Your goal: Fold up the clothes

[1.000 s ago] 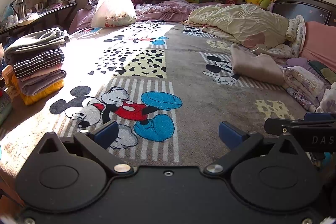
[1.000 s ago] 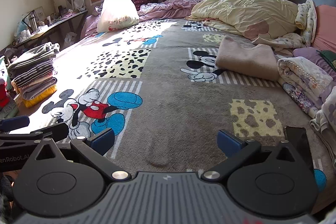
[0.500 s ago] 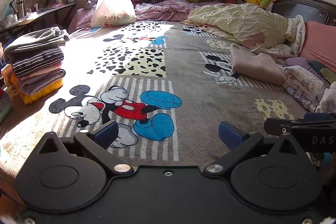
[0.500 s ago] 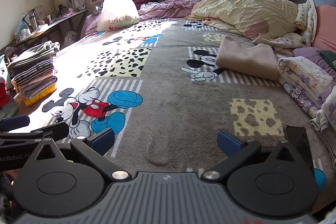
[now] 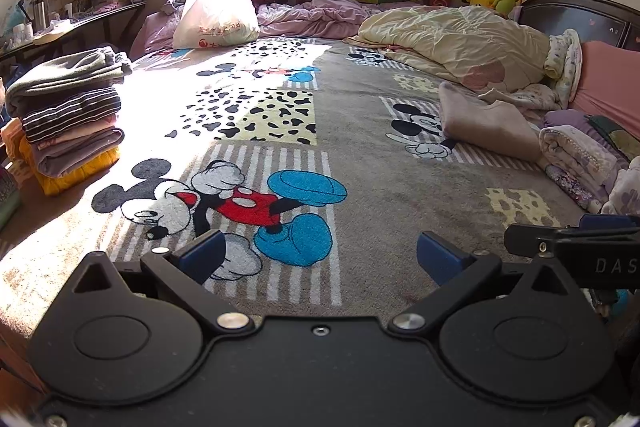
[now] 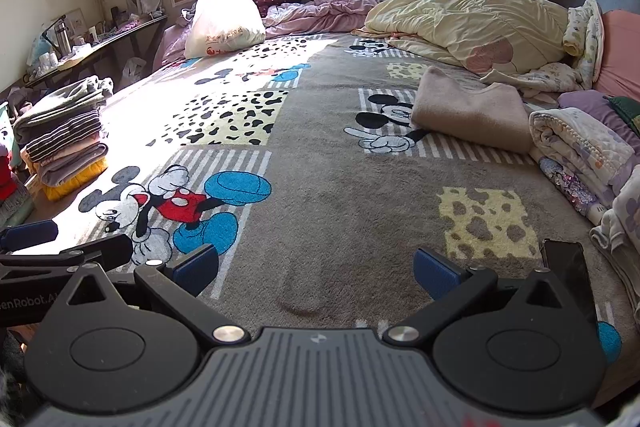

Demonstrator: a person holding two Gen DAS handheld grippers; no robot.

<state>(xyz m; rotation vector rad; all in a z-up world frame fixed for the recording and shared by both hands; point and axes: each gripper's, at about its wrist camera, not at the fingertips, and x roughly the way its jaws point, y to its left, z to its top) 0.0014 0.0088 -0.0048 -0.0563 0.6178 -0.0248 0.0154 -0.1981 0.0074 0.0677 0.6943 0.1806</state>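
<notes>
On the bed: blanket [image 5: 360, 155]; folded stack [image 5: 68, 119] at left edge, partly cut off; beige garment [image 6: 472, 115] at right. Left gripper [image 5: 320, 255] and right gripper [image 6: 316, 267] spread, empty. Phone [image 6: 568, 271] shows only in right view.

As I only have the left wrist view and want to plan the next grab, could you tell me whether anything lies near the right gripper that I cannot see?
Observer: Yes, a flat black phone lies on the grey cartoon-print blanket, just to the right of the right gripper.
Operator: Thank you. Is that gripper open?
Observer: It is open, with nothing between its blue pads.
Operator: Is the folded beige sweater clear of the phone?
Observer: Yes, the folded beige sweater lies well beyond the phone and apart from it, beside a rolled floral quilt.
</notes>
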